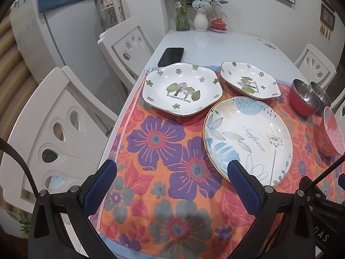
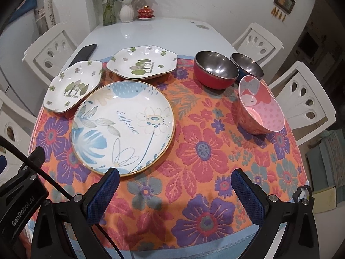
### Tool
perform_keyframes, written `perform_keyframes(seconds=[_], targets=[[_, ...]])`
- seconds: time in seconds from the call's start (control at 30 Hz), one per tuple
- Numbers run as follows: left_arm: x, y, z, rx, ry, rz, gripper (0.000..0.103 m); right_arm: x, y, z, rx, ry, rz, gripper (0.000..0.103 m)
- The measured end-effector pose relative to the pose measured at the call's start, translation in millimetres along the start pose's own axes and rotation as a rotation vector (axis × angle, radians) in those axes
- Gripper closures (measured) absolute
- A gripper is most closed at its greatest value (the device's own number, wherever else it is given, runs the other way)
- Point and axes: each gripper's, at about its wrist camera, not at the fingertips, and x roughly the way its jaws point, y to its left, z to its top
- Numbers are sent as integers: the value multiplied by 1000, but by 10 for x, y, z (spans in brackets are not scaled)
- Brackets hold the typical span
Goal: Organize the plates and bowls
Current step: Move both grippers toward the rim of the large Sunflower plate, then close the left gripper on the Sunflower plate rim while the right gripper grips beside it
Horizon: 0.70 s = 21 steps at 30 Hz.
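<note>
Both grippers hung open and empty low in their frames: the left gripper (image 1: 171, 169) above the floral cloth (image 1: 163, 205) beside the round plate (image 1: 248, 140), the right gripper (image 2: 175, 178) over the cloth just below that plate's near rim.

Three plates lay on the cloth. The round plate, at centre right of the left view and centre left of the right view, was white with a thin gold rim, blue leaves, a line-drawn flower and a cursive word. Two hexagonal plates sat above it, white with small green and pink flowers round the edge and a cluster of trees in the middle: one (image 1: 182, 89) at upper centre of the left view, the other (image 1: 250, 79) to its right. The round plate's rim lay just beside both.

Three bowls stood toward the right. A red bowl (image 2: 215, 70) with a steel inside and a blue bowl (image 2: 248, 65), also steel-lined, stood side by side at upper right of the right view. A pink bowl (image 2: 262, 105), patterned with dots inside, sat tilted below them.

A black phone (image 1: 171, 56) lay on the bare tabletop (image 1: 215, 47) in the upper middle of the left view.
</note>
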Motion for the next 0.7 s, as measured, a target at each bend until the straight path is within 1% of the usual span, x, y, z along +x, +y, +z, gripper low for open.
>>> perform_keyframes(seconds=[0.33, 0.6, 0.67, 0.7], targets=[[132, -13, 120, 4, 6, 7, 1, 120, 51, 155, 0, 8, -2, 1], [270, 23, 164, -12, 30, 2, 1, 230, 74, 264, -11, 14, -14, 1], [350, 34, 169, -14, 48, -13, 1, 279, 66, 293, -17, 16, -9, 1], [394, 48, 178, -17, 58, -25, 1, 319, 54, 318, -23, 19, 11, 1]])
